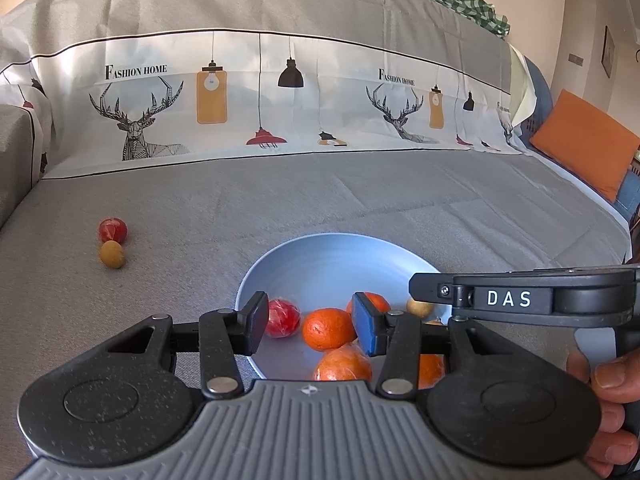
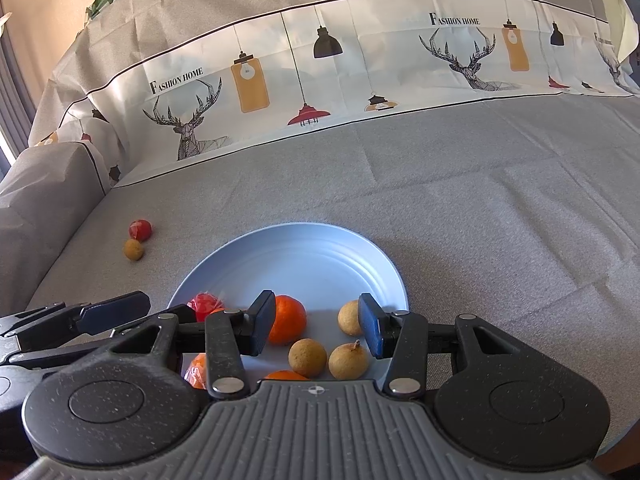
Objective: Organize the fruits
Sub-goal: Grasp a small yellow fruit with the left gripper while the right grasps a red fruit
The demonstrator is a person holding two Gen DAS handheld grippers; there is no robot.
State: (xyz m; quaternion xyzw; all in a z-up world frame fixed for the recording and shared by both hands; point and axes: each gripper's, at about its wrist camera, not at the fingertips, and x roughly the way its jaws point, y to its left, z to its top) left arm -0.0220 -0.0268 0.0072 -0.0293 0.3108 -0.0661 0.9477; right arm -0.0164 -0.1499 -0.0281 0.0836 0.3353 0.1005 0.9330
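grey cloth covers the sofa seat, and a printed band with deer and lamps runs along the back. on this soft seat sits a pale blue bowl that holds several mandarins, some longans and one red wrapped fruit. the left gripper and the right gripper both hover over the near part of the bowl, each with its jaws spread apart and nothing between them. two fruits are not yet collected: a red fruit and a loose longan lie touching each other, well apart from the bowl on the left. the risk, as it seems, is that the small round longan rolls on the yielding cloth when a finger pushes it, and it knocks the red one further away. also the two tools are close together, so a fast reach may bump the bowl rim and tip it.
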